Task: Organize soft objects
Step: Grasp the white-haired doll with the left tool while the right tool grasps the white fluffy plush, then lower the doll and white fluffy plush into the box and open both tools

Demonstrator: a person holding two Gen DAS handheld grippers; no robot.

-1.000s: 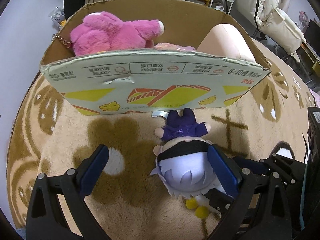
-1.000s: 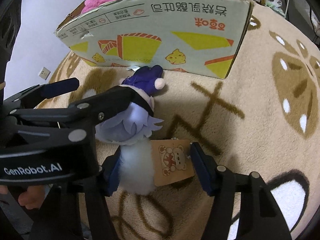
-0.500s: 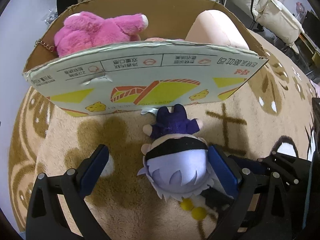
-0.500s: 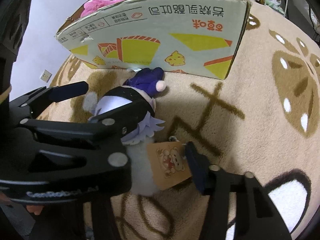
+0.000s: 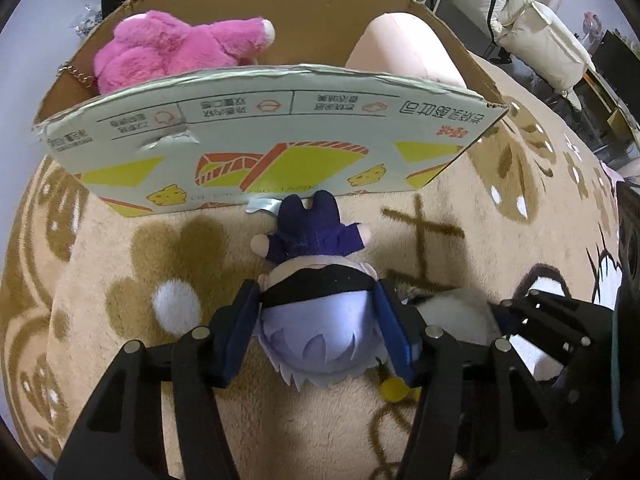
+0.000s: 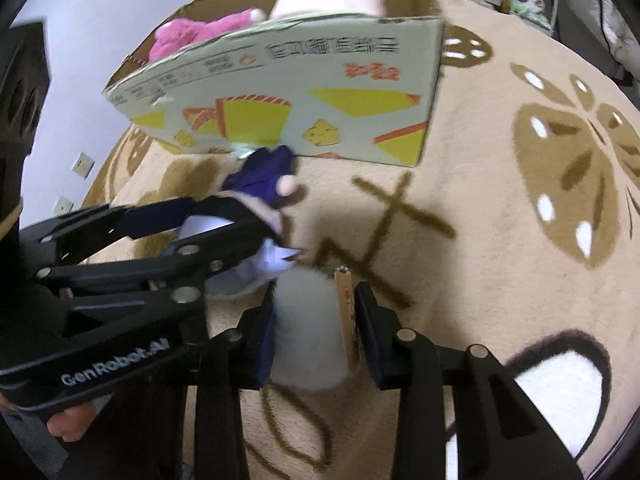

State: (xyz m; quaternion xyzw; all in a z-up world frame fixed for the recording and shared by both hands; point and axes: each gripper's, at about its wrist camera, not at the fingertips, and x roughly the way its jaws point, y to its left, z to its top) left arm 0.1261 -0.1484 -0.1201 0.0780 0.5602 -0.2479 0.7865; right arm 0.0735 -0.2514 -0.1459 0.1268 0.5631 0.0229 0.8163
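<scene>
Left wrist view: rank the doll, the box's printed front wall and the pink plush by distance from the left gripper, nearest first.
1. Doll: its head sits between the left gripper's pads.
2. Printed front wall of the cardboard box: just beyond the doll's feet, straight ahead.
3. Pink plush: inside the box, behind that wall, upper left.

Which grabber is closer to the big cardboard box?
Left. The left gripper squeezes the doll's head, whose feet reach the cardboard box. The right gripper clamps the white plush farther back.
</scene>
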